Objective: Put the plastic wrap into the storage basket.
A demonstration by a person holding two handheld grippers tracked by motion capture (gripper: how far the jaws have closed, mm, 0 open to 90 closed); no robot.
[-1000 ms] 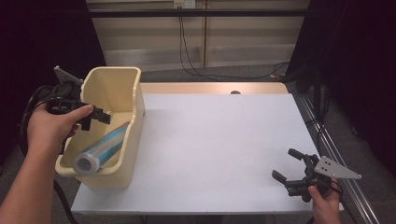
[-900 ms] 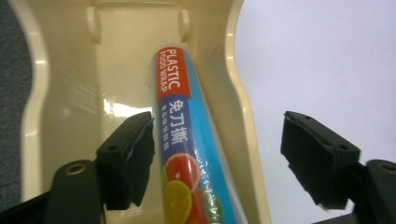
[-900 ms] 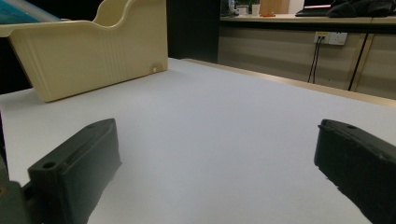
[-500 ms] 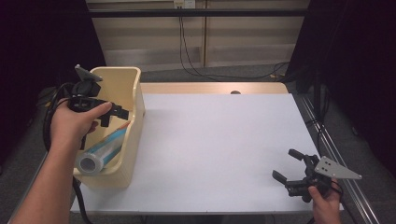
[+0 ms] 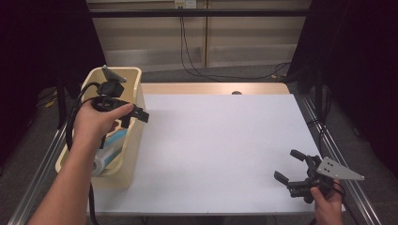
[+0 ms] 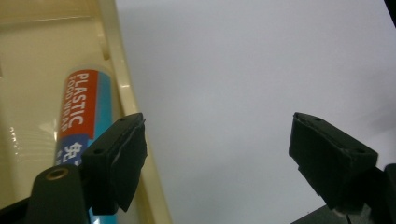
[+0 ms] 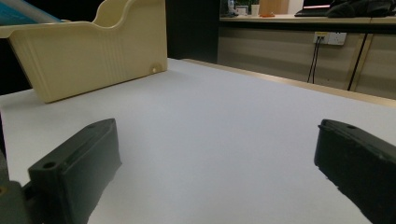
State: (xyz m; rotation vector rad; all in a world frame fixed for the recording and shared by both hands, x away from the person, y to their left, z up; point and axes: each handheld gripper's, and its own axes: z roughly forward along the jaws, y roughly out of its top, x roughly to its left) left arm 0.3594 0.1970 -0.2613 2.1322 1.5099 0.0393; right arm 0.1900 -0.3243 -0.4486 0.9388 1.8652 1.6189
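- a white tabletop (image 5: 220, 150) seen from above, with a person's forearms coming in from the bottom edge.
- a cream plastic bin (image 5: 133, 140) stands on the left edge of the tabletop, its long side running away from the person.
- inside the bin lies a roll of plastic wrap (image 5: 105, 154) in a blue and orange-red wrapper, lengthwise along the bin's floor; in the left gripper view the roll (image 6: 81, 112) reads "plastic food wrap" and rests close against the bin's inner wall (image 6: 123, 93).
- the left hand (image 5: 96, 124) holds the left gripper (image 5: 136, 115) above the bin's right wall, tips pointing toward the middle of the tabletop.
- in the left gripper view its jaws are spread wide and hold nothing: one sits over the bin's rim, the other over bare white tabletop.
- a black cable (image 5: 75, 117) loops from the left gripper over the hand and down past the bin.
- the right hand (image 5: 326, 204) holds the right gripper (image 5: 288, 166) low at the near right corner of the tabletop, well apart from the bin, with a grey three-cornered plate (image 5: 340, 169) on top.
- its jaws are also spread wide and empty, just above the surface; the right gripper view looks across the tabletop to the bin (image 7: 93, 51) at the far left.
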